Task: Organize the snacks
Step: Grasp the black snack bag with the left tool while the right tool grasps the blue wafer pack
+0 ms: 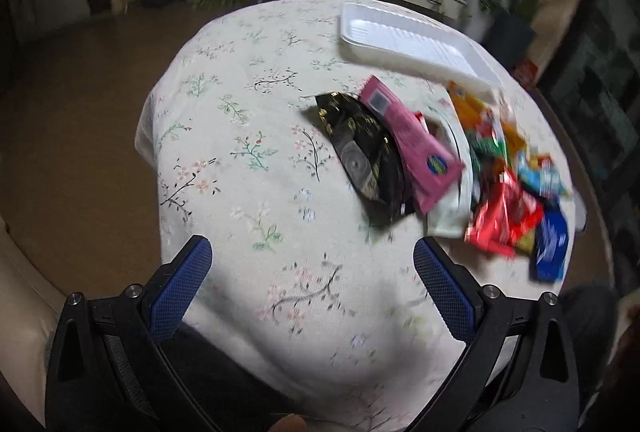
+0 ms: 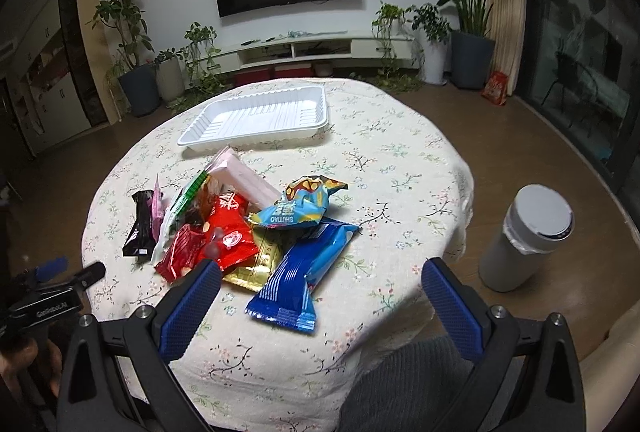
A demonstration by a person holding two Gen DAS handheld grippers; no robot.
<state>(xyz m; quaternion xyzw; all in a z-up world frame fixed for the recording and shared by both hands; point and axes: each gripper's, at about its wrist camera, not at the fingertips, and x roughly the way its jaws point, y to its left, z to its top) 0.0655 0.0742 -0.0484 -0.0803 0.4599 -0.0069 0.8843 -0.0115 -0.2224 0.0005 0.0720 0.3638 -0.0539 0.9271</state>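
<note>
Many snack packets [image 2: 248, 228] lie in one heap at the middle of the round worktop [image 2: 400, 160]. At 12 o'clock from the heap, just beside it, sits a white tray [image 2: 256, 114]. Left tongs [image 1: 312, 260] and right tongs [image 2: 320, 278] are both released, holding nothing, at 6 o'clock.

Snack pile [image 2: 248, 228] mid-table, loose and overlapping. Nearest: dark blue packet [image 2: 300, 280] lying flat, gold packet [image 2: 256, 264] partly under it. Red packets [image 2: 212, 240] left of those. Crumpled light-blue packet [image 2: 298, 206] on top. Black packet [image 1: 360, 152] and pink packet [image 1: 408, 140] at pile's left edge. White tray [image 2: 260, 116] just beyond the pile, upright, empty.
</note>
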